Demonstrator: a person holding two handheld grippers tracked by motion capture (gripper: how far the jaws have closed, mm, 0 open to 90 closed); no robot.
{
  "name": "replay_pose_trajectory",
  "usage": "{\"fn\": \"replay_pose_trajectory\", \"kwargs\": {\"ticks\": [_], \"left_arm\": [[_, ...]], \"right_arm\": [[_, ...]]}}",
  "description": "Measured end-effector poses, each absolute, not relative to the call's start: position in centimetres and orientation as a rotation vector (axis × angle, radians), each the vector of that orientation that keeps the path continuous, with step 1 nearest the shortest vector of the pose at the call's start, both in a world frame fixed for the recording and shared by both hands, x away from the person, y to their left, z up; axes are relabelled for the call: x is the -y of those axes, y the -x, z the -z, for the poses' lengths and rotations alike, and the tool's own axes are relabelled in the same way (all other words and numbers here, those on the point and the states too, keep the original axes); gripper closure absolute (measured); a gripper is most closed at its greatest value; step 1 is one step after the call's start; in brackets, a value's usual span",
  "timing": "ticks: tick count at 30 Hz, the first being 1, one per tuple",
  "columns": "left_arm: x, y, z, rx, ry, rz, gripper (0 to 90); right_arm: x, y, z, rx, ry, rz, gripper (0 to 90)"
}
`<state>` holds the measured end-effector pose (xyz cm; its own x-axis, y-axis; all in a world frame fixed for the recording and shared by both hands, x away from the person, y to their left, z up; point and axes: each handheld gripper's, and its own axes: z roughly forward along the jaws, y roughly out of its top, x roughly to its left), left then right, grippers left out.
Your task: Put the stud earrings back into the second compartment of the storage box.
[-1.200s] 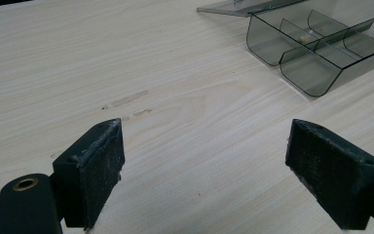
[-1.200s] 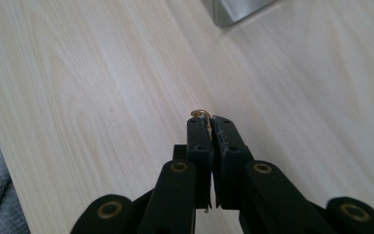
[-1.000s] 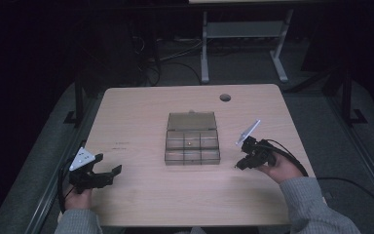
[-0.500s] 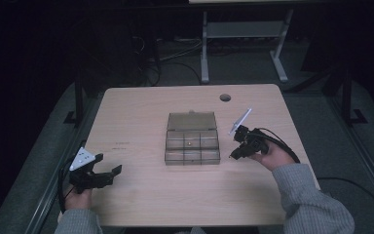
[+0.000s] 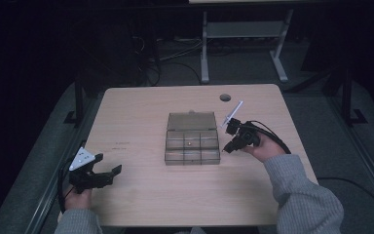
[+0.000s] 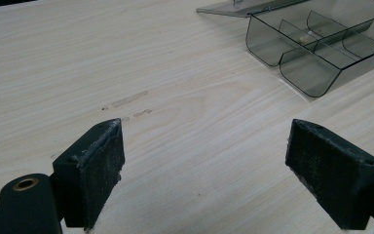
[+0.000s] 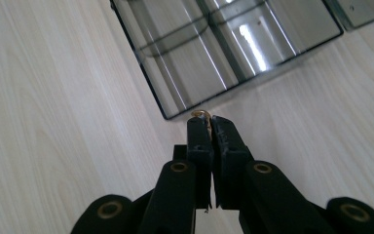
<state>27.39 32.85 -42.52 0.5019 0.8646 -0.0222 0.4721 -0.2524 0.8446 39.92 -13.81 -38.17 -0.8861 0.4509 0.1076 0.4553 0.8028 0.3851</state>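
A smoky clear compartment box (image 5: 193,155) lies open at the table's middle, its lid (image 5: 192,121) laid flat behind it. One small pale piece (image 5: 189,144) rests in a middle compartment. My right gripper (image 5: 226,147) hovers just off the box's right side, shut on a small brass-coloured piece (image 7: 200,113) that peeks out at its tips. In the right gripper view the gripper (image 7: 209,123) points at a corner of the box (image 7: 214,48). My left gripper (image 5: 109,164) rests open near the front left. In its own view the gripper (image 6: 219,170) holds nothing and the box (image 6: 316,53) lies ahead.
The pale wooden table (image 5: 141,117) has a round cable hole (image 5: 225,97) near its far edge. A white metal stand (image 5: 243,44) and cables sit on the dark floor behind. Faint scuff marks (image 6: 129,100) show on the wood ahead of the left gripper.
My right gripper has moved left and a little away from the person, up to the box's right side. The left gripper has stayed put.
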Motion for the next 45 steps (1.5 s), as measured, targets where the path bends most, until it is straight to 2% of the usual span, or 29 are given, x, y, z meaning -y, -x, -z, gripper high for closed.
{"fn": "replay_pose_trajectory", "kwargs": {"ticks": [28,45], "left_arm": [[-33.0,-27.4,42.4,-1.100,-1.894,-0.578,14.0],[-33.0,-27.4,42.4,-1.095,-1.897,-0.576,14.0]], "right_arm": [[7.1,-44.0,37.3,2.985,0.670,0.586,86.6],[3.9,-46.1,40.1,2.944,0.708,0.547,86.6]]}}
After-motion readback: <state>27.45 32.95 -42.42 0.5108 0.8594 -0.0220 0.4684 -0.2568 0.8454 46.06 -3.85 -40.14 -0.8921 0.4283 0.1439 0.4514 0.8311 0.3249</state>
